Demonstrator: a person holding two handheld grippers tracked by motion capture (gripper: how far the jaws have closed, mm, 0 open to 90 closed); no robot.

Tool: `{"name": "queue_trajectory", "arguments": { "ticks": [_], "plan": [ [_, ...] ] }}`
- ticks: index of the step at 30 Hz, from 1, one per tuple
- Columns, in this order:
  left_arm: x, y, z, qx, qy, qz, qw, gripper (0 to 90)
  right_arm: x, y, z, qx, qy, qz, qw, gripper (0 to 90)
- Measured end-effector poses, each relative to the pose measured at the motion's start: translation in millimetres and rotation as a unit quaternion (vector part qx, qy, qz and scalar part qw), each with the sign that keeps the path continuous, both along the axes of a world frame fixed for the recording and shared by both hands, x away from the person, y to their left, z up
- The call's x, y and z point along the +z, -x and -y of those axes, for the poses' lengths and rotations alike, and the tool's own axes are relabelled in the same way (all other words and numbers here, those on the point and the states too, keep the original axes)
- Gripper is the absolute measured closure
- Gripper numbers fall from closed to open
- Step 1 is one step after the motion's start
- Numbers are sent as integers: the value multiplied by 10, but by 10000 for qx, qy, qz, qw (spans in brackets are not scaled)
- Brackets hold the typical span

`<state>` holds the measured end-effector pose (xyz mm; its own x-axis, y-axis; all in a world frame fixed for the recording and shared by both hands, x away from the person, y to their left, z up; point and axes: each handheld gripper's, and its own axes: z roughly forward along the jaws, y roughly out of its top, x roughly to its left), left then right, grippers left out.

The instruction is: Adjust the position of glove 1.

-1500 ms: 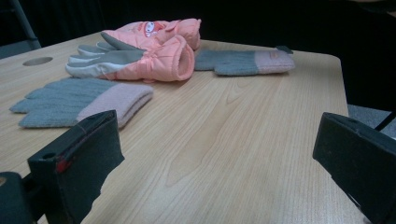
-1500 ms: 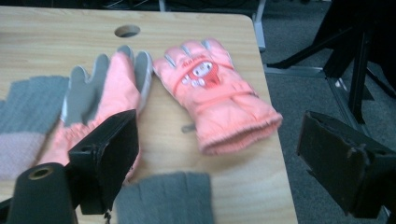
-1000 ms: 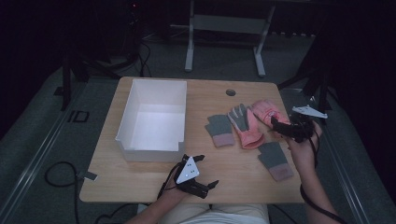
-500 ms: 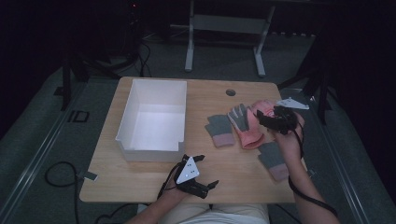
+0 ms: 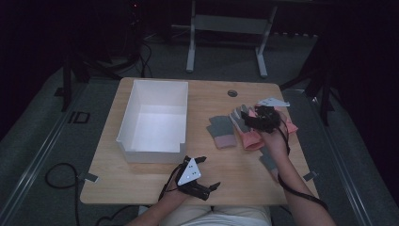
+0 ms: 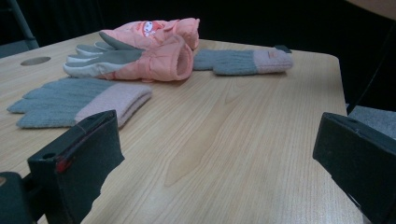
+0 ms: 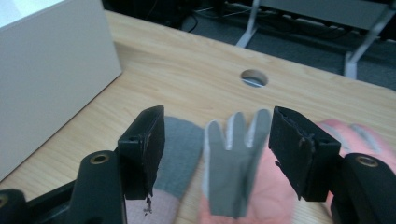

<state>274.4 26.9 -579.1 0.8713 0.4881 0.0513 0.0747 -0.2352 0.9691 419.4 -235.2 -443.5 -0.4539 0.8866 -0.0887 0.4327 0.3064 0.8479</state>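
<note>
Two pink ski gloves [image 5: 251, 134] lie in a heap on the right half of the wooden table [image 5: 207, 94], grey palms up. A grey knit glove [image 5: 220, 132] lies to their left, and a second one [image 5: 267, 159] sits nearer the front beside the right forearm. My right gripper [image 5: 245, 117] hovers over the pink heap. Its jaws have just been closing, and in the right gripper view the pink glove's grey fingers [image 7: 233, 149] lie between them, untouched by the pads. My left gripper [image 5: 209, 173] rests wide open by the front edge with nothing between its jaws.
A white open box [image 5: 155, 117] stands on the left half of the table; its wall [image 7: 51, 70] is close on the left in the right gripper view. A cable hole [image 5: 232, 93] sits near the far edge. Bare wood lies in front of the left gripper [image 6: 217, 130].
My right gripper has moved left from the table's right edge to above the pink gloves, and its jaws stand narrower. The left gripper has stayed put.
</note>
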Motion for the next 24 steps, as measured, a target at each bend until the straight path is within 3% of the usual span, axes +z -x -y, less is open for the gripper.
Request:
{"name": "queue_trajectory", "arguments": {
  "ticks": [2,12,24],
  "plan": [
    [0,0,2,-11,7,-12,10000,7,-110,-67,-80,93,-5,-168,9998,399],
    [1,-1,-4,-22,-5,0,10000,7,-435,-238,-278,174,78,-515,9985,465],
    [0,1,-4,-31,-4,0,10000,7,-852,-477,-525,402,308,-1111,9925,526]
  ]
}}
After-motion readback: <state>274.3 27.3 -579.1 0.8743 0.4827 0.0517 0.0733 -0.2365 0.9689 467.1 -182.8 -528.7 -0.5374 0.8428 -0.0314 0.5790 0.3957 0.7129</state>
